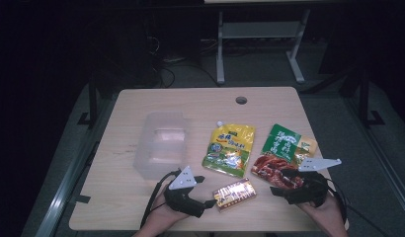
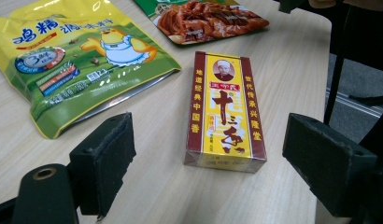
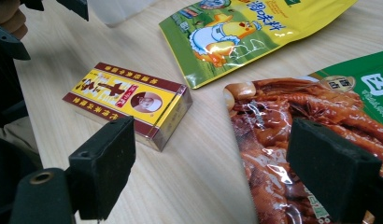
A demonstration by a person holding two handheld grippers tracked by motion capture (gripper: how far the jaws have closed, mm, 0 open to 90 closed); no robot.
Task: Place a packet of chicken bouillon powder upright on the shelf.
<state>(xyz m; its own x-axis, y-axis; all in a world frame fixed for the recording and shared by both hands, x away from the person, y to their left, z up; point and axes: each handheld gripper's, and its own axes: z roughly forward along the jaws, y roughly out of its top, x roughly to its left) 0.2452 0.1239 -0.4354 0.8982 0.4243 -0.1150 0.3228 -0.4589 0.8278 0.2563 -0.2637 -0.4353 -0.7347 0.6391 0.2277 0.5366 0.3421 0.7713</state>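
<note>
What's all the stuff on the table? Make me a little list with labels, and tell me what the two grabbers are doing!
table: pale wood
clear box: empty plastic tub, left of the packets
yellow packet: lies flat, chicken drawing on it
green-and-red packet: lies flat, right of the yellow one
small box: red and yellow, flat near the front edge
left gripper: jaws open, pointed at the small box, not touching
right gripper: jaws open, over the green-and-red packet's near end

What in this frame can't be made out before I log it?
- Clear plastic box: its contents are unreadable in the high view; too dim and small.
- Green pouch: cut off by the right gripper view's edges and partly behind a jaw.
- Yellow pouch: top cut off by the left gripper view's edge.
</note>
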